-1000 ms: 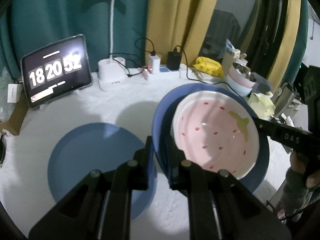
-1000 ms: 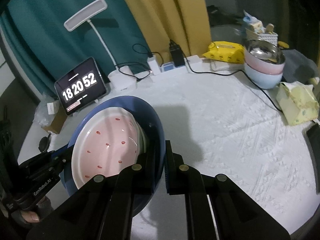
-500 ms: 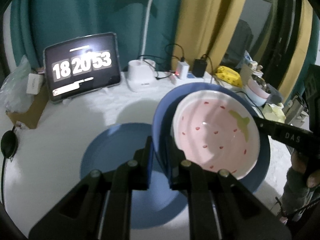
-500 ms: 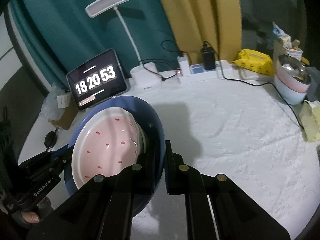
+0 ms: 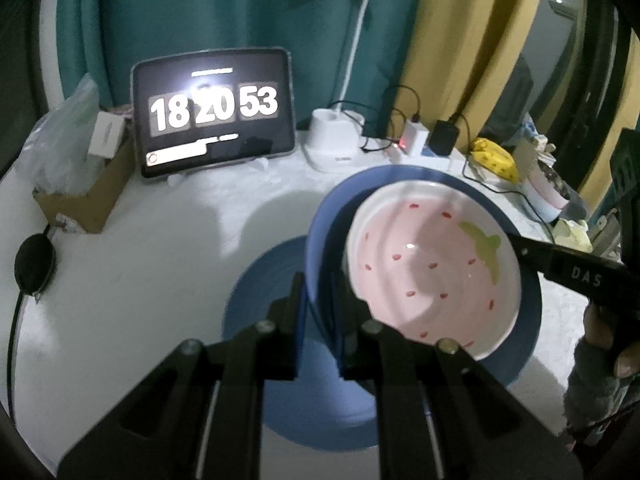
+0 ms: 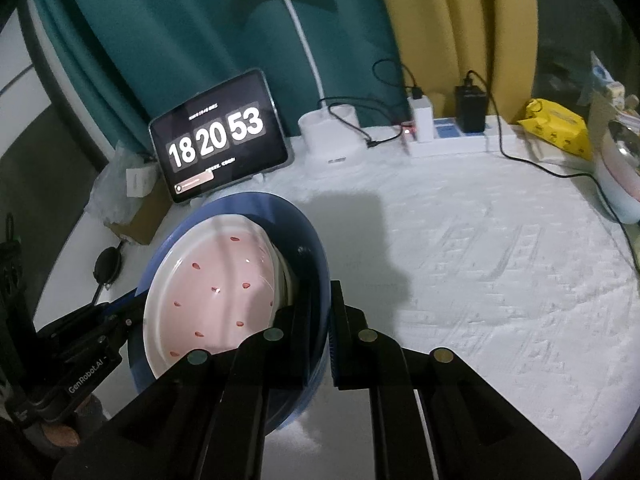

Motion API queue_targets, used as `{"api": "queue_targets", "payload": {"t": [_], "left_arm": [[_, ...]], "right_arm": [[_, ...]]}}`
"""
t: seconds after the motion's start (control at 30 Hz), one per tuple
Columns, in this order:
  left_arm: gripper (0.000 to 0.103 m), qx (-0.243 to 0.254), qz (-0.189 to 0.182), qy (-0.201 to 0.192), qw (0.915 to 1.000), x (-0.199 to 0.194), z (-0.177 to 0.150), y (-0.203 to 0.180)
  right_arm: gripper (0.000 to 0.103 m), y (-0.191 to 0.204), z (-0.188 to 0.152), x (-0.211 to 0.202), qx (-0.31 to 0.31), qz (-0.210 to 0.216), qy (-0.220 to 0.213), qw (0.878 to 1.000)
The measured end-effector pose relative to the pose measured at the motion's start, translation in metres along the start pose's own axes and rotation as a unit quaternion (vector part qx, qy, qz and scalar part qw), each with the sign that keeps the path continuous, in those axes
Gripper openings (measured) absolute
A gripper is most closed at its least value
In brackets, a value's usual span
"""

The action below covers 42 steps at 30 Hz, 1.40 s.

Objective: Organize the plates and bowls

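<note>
Far left edge: a brown cardboard box (image 5: pixel 86 206) holding a clear plastic bag (image 5: pixel 60 140) sits on the white textured tablecloth (image 6: pixel 480 260), with a black round object on a cord (image 5: pixel 34 266) in front of it.
Back left: a tablet (image 5: pixel 214 110) stands upright against the teal curtain (image 5: pixel 200 8), its screen showing a flip clock that reads 18 20 53.
Left gripper (image 5: pixel 322 304): clenched on the near rim of a blue plate (image 5: pixel 528 336), one black finger on each face of the rim.
Blue plate: held up off the table and tilted, gripped at opposite rims by both grippers.
Bowl: a pink bowl with red seed marks and a green leaf mark, strawberry style (image 5: pixel 432 268), rests inside the held plate.
Second blue plate (image 5: pixel 264 292): lies flat on the tablecloth, beneath and partly hidden behind the held plate.
Back centre: a white desk lamp (image 6: pixel 316 80) on a white base, with a power strip (image 6: pixel 448 144) and chargers just beside it.
Right gripper (image 6: pixel 330 320): clamped on the plate's rim; in the left view its black arm crosses above the bowl's far edge.
Back right: yellow curtain (image 6: pixel 460 20), a yellow packet (image 6: pixel 556 126), and stacked bowls (image 6: pixel 620 176) at the table's edge.
</note>
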State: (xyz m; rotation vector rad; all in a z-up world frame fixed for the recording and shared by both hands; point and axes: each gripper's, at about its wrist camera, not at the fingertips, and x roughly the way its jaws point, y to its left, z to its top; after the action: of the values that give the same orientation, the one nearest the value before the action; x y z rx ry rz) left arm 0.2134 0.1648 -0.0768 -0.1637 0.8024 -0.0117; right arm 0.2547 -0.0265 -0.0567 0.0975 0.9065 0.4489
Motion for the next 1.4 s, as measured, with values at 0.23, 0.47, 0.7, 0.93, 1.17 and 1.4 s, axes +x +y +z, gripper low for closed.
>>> {"api": "queue_targets", "payload": {"t": [0.23, 0.47, 0.7, 0.93, 1.17, 1.4], "left_arm": [[0.01, -0.011, 0.011, 0.009, 0.9998, 0.007, -0.004, 0.019], [0.01, -0.013, 0.017, 0.008, 0.9997, 0.01, -0.002, 0.029], [0.011, 0.001, 0.037, 0.0, 0.9993, 0.012, 0.002, 0.023], [0.011, -0.005, 0.037, 0.005, 0.9993, 0.013, 0.005, 0.025], [0.011, -0.003, 0.049, 0.005, 0.9988, 0.014, 0.005, 0.021], [0.015, -0.006, 0.064, 0.007, 0.9979, 0.012, 0.004, 0.019]], "right_arm": [[0.008, 0.016, 0.0, 0.02, -0.007, 0.003, 0.015, 1.0], [0.008, 0.021, 0.002, 0.039, -0.006, 0.004, 0.029, 1.0], [0.009, 0.022, 0.003, 0.049, -0.011, -0.013, 0.034, 0.999], [0.01, 0.025, 0.003, 0.051, -0.021, -0.028, 0.03, 0.999], [0.01, 0.025, 0.004, 0.05, -0.024, -0.034, 0.035, 0.999], [0.017, 0.022, 0.006, 0.049, -0.028, -0.039, 0.04, 0.998]]}}
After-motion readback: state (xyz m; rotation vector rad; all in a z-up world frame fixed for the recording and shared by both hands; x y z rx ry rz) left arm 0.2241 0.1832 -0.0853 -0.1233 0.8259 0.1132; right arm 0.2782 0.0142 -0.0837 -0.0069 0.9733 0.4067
